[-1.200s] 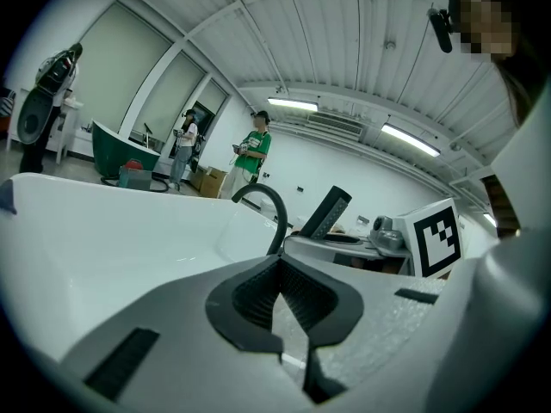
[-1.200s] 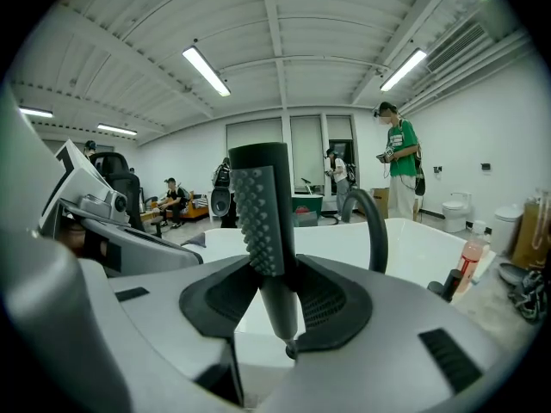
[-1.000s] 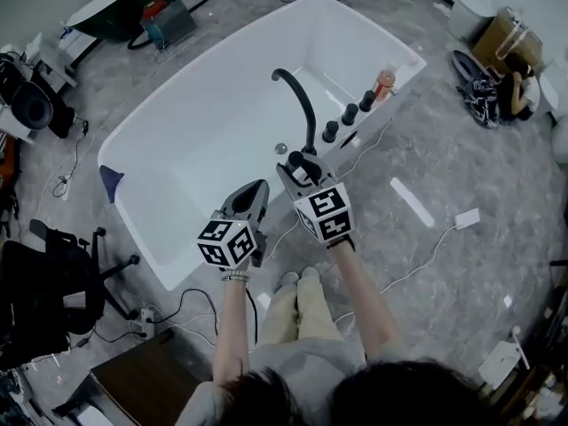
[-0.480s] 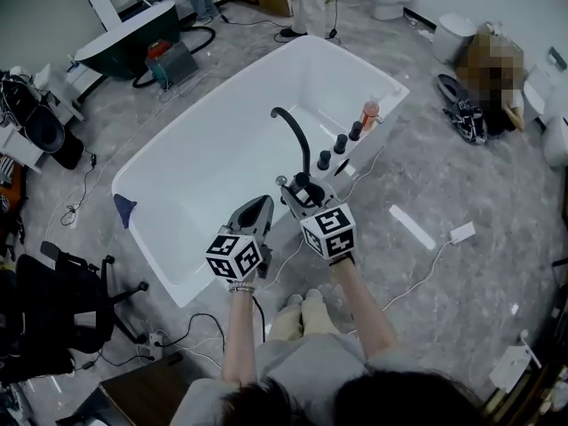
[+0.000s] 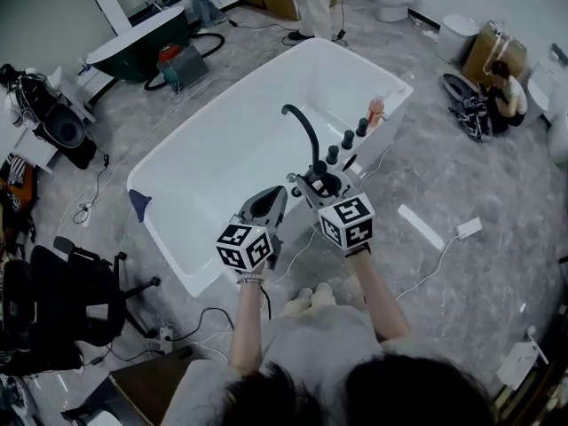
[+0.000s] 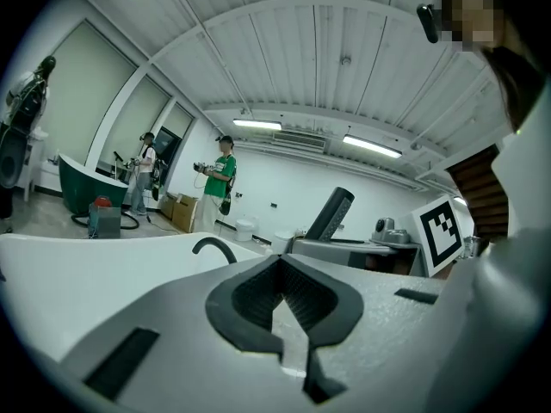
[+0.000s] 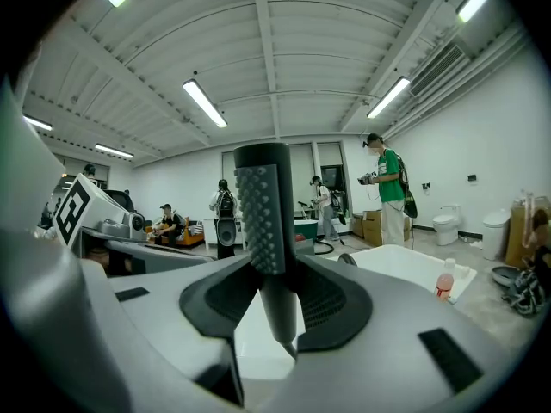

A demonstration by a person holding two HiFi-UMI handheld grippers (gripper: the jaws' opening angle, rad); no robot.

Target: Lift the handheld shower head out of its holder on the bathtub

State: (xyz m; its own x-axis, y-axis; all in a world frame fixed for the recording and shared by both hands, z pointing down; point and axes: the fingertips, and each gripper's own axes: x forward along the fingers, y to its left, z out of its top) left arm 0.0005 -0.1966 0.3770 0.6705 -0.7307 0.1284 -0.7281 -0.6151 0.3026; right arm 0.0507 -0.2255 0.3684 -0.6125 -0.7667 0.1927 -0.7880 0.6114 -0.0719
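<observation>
The handheld shower head (image 7: 263, 222) is a dark grey stick with a nubbed face. It stands upright between the jaws of my right gripper (image 7: 271, 317), which is shut on its handle. In the head view that gripper (image 5: 312, 174) hangs over the near rim of the white bathtub (image 5: 222, 167), just in front of the black curved faucet (image 5: 302, 122) and its row of knobs (image 5: 348, 138). My left gripper (image 5: 273, 195) hovers beside it on the left, shut and with nothing in it (image 6: 288, 317). The left gripper view shows the shower head (image 6: 331, 215) to its right.
A pink bottle (image 5: 375, 109) stands on the tub's far corner and a blue cloth (image 5: 139, 204) hangs on its left end. Cables and a white box (image 5: 466, 229) lie on the floor to the right. An office chair (image 5: 53, 300) stands at the left. People (image 7: 389, 188) stand beyond the tub.
Both grippers have risen together above the tub rim, the right one carrying the shower head up with it. The left stays shut and empty beside it.
</observation>
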